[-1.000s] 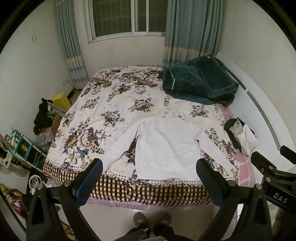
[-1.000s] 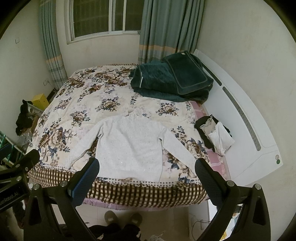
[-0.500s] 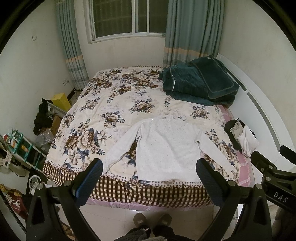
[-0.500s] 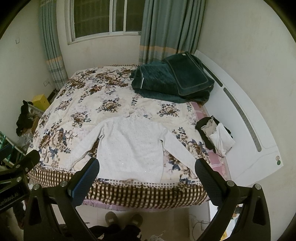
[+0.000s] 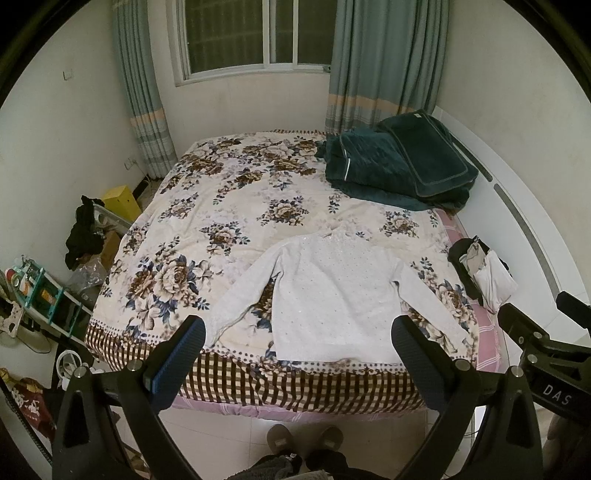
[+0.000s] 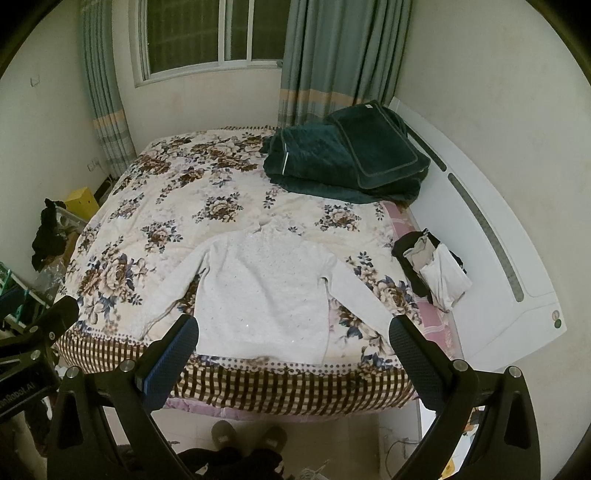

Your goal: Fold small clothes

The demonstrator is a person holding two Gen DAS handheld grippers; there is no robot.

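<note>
Floral bed [image 5: 236, 206]; white sweater [image 5: 334, 295], collar toward window [image 5: 255, 33]

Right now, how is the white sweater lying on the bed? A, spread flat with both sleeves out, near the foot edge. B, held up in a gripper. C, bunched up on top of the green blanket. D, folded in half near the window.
A: the white sweater lies flat on the floral bedspread, sleeves angled outward, hem by the checkered border; both grippers are open and off it.
</note>
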